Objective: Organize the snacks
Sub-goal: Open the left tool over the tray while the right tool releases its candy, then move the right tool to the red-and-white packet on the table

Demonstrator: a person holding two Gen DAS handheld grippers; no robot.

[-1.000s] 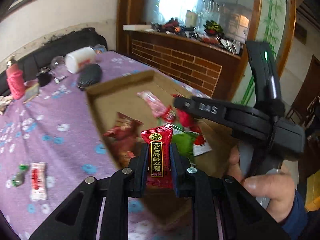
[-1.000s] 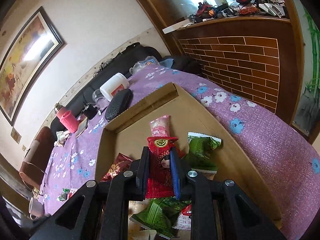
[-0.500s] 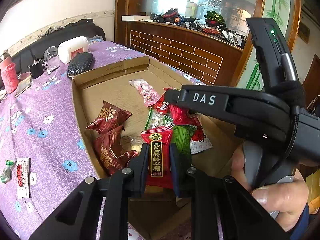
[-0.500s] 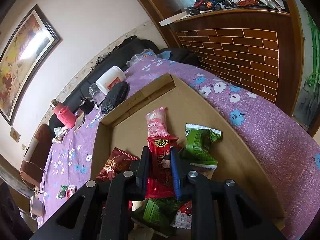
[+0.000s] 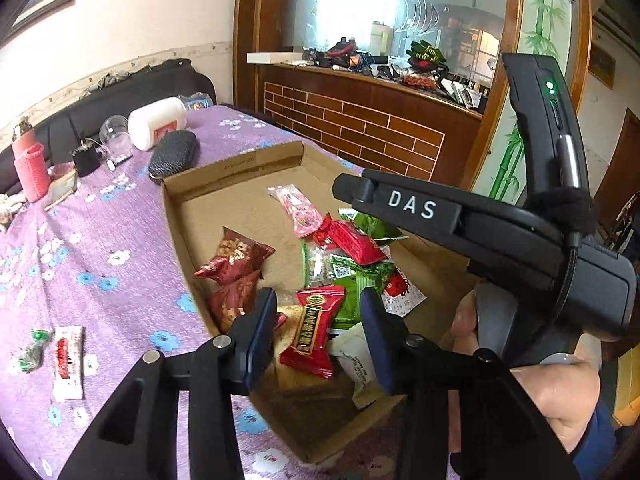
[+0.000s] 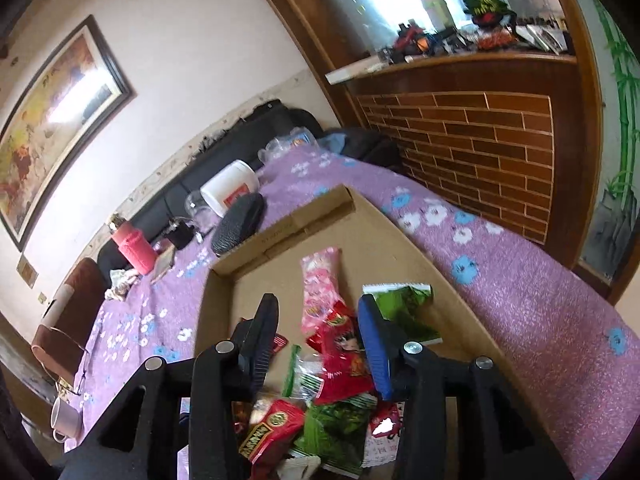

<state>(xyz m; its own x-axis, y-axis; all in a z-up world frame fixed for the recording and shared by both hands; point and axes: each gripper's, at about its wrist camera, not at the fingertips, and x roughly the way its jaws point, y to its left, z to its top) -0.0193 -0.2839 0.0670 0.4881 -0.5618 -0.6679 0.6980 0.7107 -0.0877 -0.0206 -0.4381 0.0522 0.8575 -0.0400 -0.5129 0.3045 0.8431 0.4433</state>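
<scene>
Over the cardboard box [image 5: 236,168] | step: dropping snacks in | left gripper [image 5: 318,320] jaws opening, red candy packet [image 5: 314,330] loose between them | right gripper [image 6: 318,334] jaws opening, red cartoon packet [image 6: 340,354] free on the pile | next, likely: fetch the stray packets [image 5: 68,360] on the tablecloth [image 5: 80,248].

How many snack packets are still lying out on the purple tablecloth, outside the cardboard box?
2. Both lie near the left edge of the left wrist view: a white packet with red print and, just left of it, a small green-wrapped candy. The grippers block part of the tablecloth, so others may be hidden.
</scene>
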